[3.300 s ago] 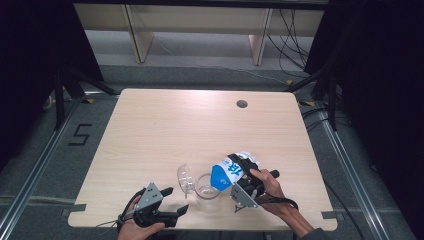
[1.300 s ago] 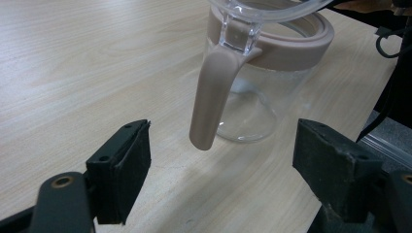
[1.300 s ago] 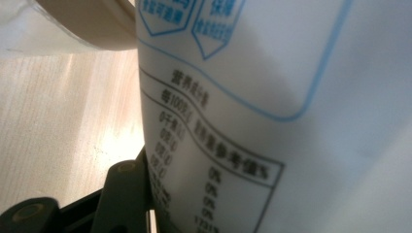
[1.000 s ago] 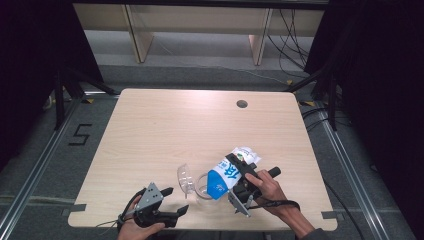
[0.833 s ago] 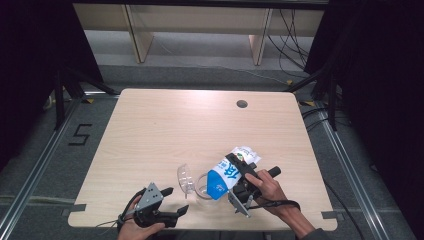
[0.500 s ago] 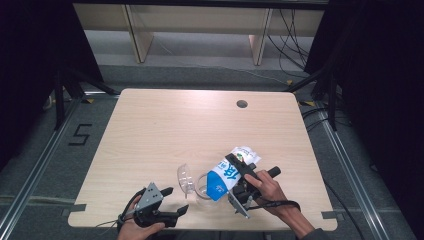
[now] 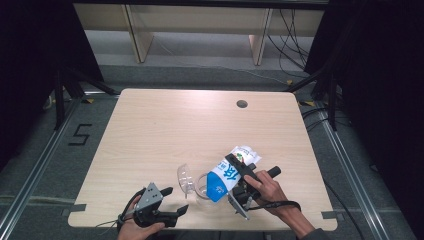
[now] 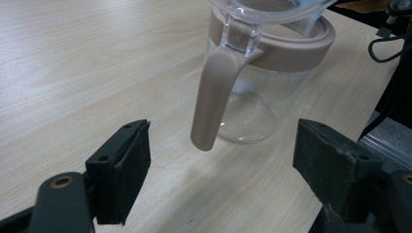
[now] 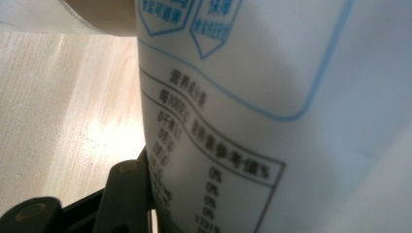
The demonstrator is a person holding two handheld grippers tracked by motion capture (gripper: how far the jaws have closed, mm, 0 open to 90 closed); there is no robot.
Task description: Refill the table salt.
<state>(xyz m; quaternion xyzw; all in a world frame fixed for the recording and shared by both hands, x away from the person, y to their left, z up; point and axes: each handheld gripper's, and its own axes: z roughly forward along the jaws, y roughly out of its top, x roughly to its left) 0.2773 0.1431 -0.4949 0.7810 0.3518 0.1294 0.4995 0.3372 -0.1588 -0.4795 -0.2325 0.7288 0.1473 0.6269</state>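
A white and blue carton [image 7: 227,176] leans with its blue end down over a clear glass pitcher [image 7: 202,186] near the table's front edge. My right gripper [image 7: 240,171] is shut on the carton [image 9: 272,97], whose printed side presses against one black finger [image 9: 124,194]. The pitcher [image 8: 262,63] has a beige rim band and a beige handle [image 8: 214,92], and its clear lid [image 7: 185,177] is flipped open to the left. My left gripper [image 7: 175,200] sits at the front edge, open. In the left gripper view the handle hangs a little beyond the gap between its pads [image 8: 128,160], not touching them.
The light wooden table [image 7: 165,130] has a round cable hole [image 7: 242,104] at the back right. Black stands and cables flank the table on the floor. A cable [image 7: 280,204] trails from the right gripper.
Since the oldest frame the carton has tipped a little lower toward the pitcher. Over the last second nothing has visibly moved.
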